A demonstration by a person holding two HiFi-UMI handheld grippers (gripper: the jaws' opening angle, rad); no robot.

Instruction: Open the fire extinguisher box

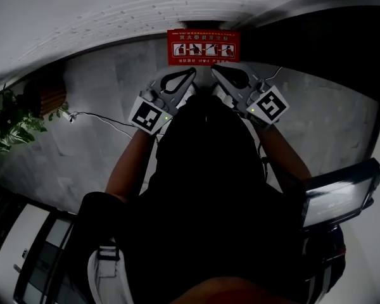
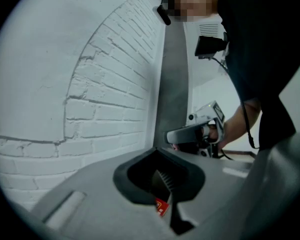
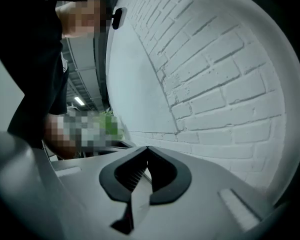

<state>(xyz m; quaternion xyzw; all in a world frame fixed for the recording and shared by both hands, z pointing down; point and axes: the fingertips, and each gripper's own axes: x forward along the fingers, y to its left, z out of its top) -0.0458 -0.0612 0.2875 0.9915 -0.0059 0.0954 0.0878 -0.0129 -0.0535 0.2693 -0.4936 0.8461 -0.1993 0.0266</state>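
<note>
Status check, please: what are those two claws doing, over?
Left gripper shut, empty; right gripper shut, empty. Both tips by the red box. Box not yet open. Nothing in the way.
</note>
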